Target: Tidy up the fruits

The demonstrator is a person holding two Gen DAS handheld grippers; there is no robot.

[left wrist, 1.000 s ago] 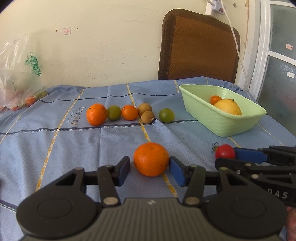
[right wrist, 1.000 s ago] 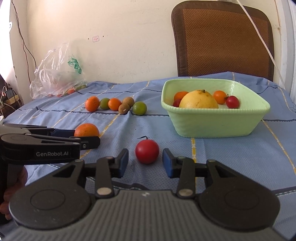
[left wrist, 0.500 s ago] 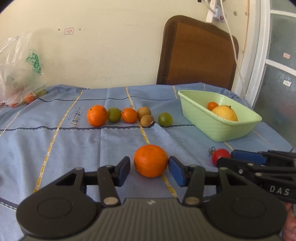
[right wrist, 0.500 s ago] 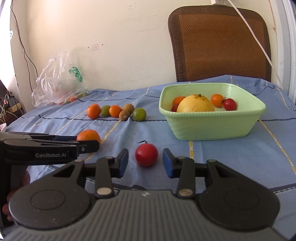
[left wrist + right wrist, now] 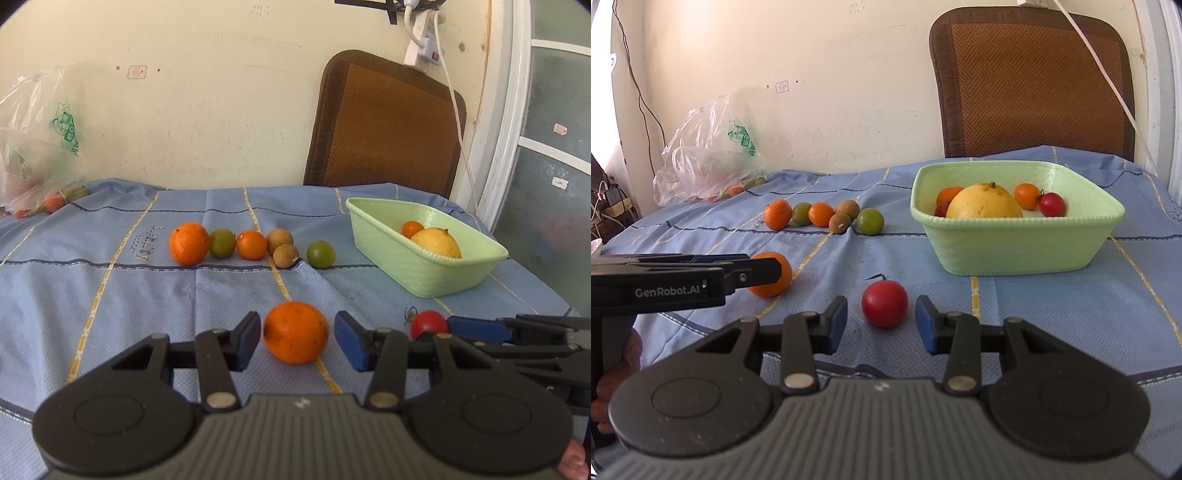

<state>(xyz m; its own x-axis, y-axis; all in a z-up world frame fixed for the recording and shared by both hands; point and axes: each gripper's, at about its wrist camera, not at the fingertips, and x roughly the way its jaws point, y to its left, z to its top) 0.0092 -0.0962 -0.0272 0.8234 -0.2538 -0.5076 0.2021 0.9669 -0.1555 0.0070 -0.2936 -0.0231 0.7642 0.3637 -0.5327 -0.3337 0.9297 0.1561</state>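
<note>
My left gripper (image 5: 297, 341) is open around an orange (image 5: 296, 331) that rests on the blue cloth, its pads a little apart from the fruit. My right gripper (image 5: 882, 325) is open around a red tomato (image 5: 885, 303) on the cloth, not touching it. The orange also shows in the right wrist view (image 5: 774, 275), the tomato in the left wrist view (image 5: 428, 324). A green basket (image 5: 1015, 243) at the right holds a large yellow fruit (image 5: 984, 203), small oranges and small tomatoes.
A row of several small fruits lies at mid table: an orange (image 5: 188, 243), green ones (image 5: 320, 253), brown ones (image 5: 285, 255). A plastic bag (image 5: 705, 155) with fruit sits at the back left. A chair back (image 5: 384, 129) stands behind the table.
Both grippers have pulled back and tilted up slightly, so the fruits sit lower in view. Both stay open around the same orange and tomato.
</note>
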